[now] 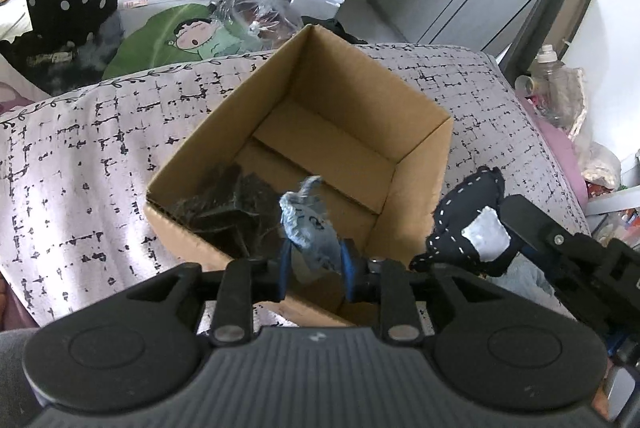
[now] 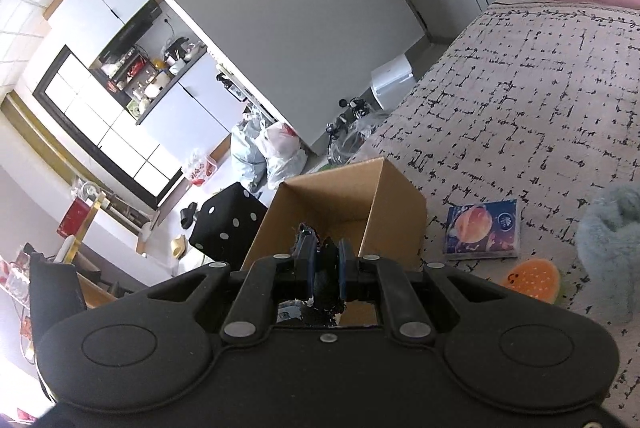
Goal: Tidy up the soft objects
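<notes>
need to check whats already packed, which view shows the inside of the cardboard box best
The left wrist view: it looks down into the cardboard box, showing its floor flaps and a dark fuzzy item in the near corner. The right wrist view shows only the box's outer side and upper inner walls.

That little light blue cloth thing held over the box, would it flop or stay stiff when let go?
The blue cloth piece probably flops: it stands crumpled and frayed between the left hand-held gripper fingers. It looks light, so it should drop softly into the cardboard box without tipping it.
</notes>
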The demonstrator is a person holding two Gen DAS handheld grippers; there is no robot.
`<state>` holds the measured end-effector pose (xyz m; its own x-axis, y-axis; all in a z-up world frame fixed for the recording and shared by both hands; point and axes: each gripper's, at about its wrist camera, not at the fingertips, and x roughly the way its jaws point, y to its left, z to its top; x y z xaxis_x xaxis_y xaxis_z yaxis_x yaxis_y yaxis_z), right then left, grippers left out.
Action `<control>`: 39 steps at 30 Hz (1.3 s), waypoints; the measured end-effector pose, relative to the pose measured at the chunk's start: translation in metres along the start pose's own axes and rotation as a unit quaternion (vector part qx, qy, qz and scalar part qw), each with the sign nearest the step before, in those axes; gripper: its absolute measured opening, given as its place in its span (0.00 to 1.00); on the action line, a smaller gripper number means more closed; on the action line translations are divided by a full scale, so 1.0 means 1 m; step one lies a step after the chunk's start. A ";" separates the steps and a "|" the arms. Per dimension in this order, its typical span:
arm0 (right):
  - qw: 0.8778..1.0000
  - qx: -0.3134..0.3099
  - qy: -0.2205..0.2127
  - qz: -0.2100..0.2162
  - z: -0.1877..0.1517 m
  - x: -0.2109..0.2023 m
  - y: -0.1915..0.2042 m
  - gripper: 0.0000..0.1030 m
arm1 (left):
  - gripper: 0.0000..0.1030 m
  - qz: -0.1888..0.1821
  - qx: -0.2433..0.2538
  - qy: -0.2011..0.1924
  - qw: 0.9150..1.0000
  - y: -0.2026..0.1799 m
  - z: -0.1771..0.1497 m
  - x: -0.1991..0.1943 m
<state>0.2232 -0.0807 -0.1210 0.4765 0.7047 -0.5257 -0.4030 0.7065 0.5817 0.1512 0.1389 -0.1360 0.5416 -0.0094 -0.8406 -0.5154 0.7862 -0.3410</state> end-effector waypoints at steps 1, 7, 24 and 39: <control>1.000 0.000 0.000 0.001 0.000 0.001 0.001 0.11 | 0.25 0.001 0.000 0.000 1.000 0.000 0.000 0.000; 1.000 0.002 -0.002 0.021 0.000 0.005 0.008 0.17 | 0.31 0.012 0.004 -0.004 1.000 -0.002 0.005 -0.007; 0.999 0.037 -0.024 -0.022 0.006 -0.032 -0.004 0.66 | 0.65 0.057 0.033 -0.041 0.997 -0.019 0.001 -0.038; 0.992 0.039 -0.025 -0.118 0.012 -0.085 -0.027 0.89 | 0.77 0.068 0.093 -0.052 0.992 -0.065 -0.016 -0.054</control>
<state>0.2027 -0.1599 -0.0849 0.5901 0.5143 -0.6223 -0.2149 0.8431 0.4930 0.1441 0.0784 -0.0753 0.5466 0.1612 -0.8217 -0.4626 0.8761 -0.1359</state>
